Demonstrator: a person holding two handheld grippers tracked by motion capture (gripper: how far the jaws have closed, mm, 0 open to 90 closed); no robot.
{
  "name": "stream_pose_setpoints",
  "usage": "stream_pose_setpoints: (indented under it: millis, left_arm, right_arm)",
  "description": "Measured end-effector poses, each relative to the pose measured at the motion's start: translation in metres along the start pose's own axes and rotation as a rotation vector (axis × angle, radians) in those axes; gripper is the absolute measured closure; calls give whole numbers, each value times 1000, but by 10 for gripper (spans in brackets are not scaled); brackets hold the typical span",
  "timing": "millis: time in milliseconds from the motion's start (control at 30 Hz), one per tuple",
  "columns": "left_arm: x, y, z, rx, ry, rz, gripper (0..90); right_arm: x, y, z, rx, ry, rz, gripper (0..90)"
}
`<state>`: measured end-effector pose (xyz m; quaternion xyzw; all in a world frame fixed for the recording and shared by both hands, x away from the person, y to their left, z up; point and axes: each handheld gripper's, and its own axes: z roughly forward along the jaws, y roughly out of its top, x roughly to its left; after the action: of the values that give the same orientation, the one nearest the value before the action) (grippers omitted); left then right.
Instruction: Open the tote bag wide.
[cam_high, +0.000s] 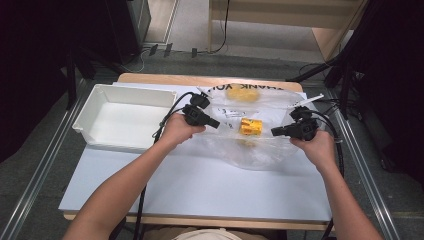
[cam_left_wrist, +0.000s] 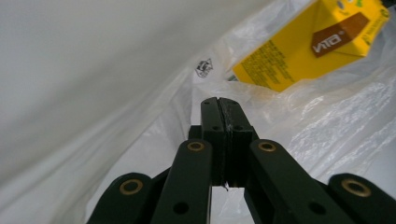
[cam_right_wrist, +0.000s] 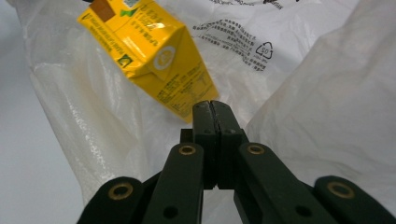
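A clear plastic bag (cam_high: 260, 150) lies on the table with a yellow drink carton (cam_high: 251, 126) inside it. My left gripper (cam_high: 216, 123) is at the bag's left side and my right gripper (cam_high: 274, 132) at its right side, tips pointing toward each other. In the left gripper view the jaws (cam_left_wrist: 219, 100) are shut with a thin strip of bag film (cam_left_wrist: 327, 126) pinched between them, and the carton (cam_left_wrist: 317, 42) lies ahead at the upper right. In the right gripper view the jaws (cam_right_wrist: 210, 103) are pressed together at the bag (cam_right_wrist: 84, 107), just below the carton (cam_right_wrist: 149, 51).
A white rectangular bin (cam_high: 130, 95) stands at the table's left, close to my left hand. The bag carries printed lettering and a yellow mark (cam_high: 242, 93) at its far end. Cables trail from both grippers. The white tabletop (cam_high: 200, 185) stretches toward the person.
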<state>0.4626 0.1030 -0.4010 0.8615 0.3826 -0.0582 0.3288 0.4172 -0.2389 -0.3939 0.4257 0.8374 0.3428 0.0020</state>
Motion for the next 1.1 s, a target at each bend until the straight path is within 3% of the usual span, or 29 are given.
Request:
stream_pose_setpoints:
  millis: [133, 400, 433, 500, 633, 1100]
  left_arm:
    - [4, 0, 6, -11, 25, -3, 900]
    - [15, 0, 20, -4, 2, -47, 900]
    - [19, -1, 22, -18, -19, -68, 900]
    - [21, -1, 23, -26, -23, -74, 900]
    - [22, -2, 25, -23, 7, -61, 900]
    - [33, -6, 39, -23, 58, -107, 900]
  right_arm:
    - [-6, -4, 5, -27, 4, 25, 900]
    - [-15, -11, 14, -50, -19, 45, 900]
    - [-18, -13, 15, -56, -17, 53, 900]
    - [-20, -16, 17, -51, -25, 60, 900]
    - [-23, -20, 19, -61, -35, 77, 900]
    - [-34, -33, 40, -68, -86, 126, 900]
